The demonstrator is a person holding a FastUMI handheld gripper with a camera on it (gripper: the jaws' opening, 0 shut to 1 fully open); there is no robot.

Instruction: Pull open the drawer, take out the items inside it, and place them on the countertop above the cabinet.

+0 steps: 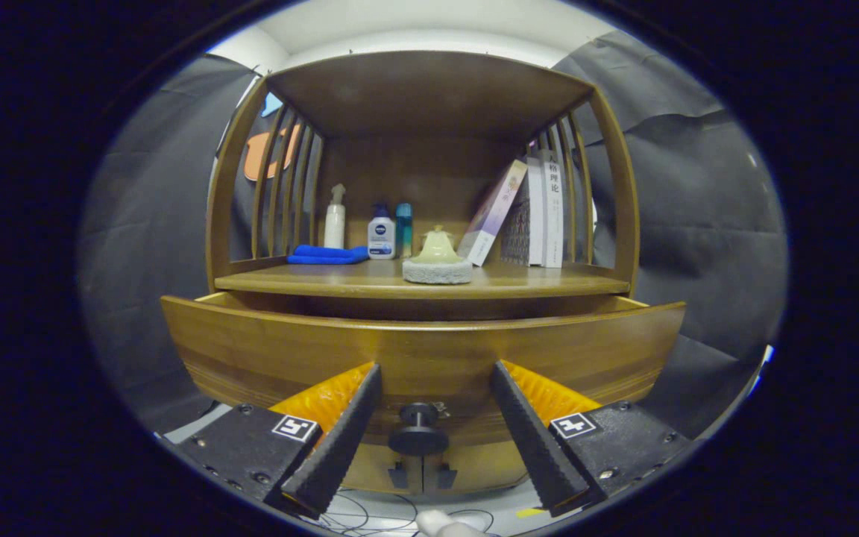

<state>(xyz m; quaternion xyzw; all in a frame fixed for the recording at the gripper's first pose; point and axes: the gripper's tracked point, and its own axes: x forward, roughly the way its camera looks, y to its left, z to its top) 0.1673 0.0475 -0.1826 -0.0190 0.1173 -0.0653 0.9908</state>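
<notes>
Drawer point(422, 350) pulled partly out below desk point(422, 282), front just ahead of claw point(435, 373). Claw spread wide, gripping nothing; knob point(418, 434) between fingers, untouched. On desk: sponge brush point(438, 262), blue cloth point(326, 255), bottles point(381, 231), leaning books point(530, 212).

glossy wooden drawer point(429, 347), matt knob point(418, 435)
</notes>
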